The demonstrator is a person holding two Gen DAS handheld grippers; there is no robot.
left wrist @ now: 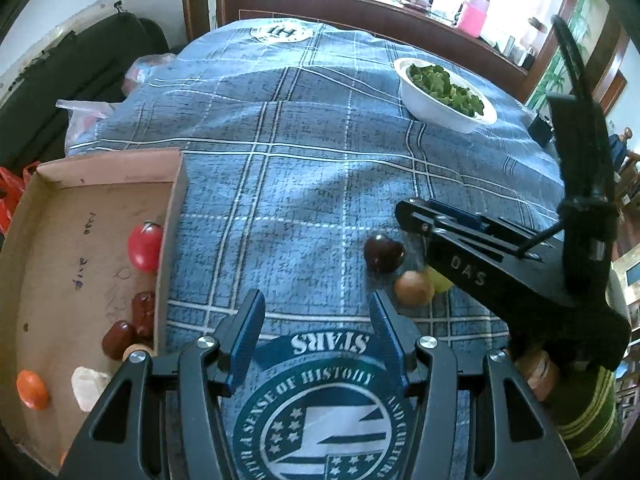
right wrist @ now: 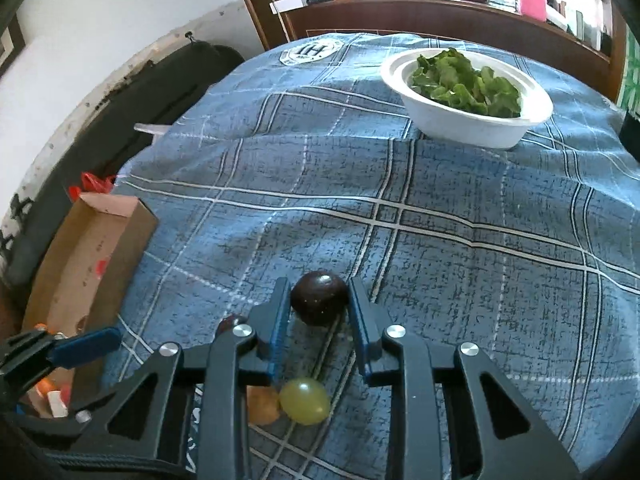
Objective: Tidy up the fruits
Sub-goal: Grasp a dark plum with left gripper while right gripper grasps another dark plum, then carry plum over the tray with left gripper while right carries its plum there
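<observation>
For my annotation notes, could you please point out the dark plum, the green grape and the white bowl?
dark plum (right wrist: 319, 298), right wrist view, its glossy top.
green grape (right wrist: 305, 401), right wrist view, its middle.
white bowl (right wrist: 472, 128), right wrist view, its outer wall.

- A white round bowl (right wrist: 476, 120) of green leafy lettuce (right wrist: 464, 82) sits far across my tabletop, on the blue plaid cloth (right wrist: 460, 240).
- A pink plastic bottle (left wrist: 474, 14) stands on the dark wooden sideboard (left wrist: 360, 12) beyond.
- A black soft bag (left wrist: 80, 76) leans against the white wall to my left.
- A red plastic bag (right wrist: 94, 182) lies by the tabletop's edge.
</observation>
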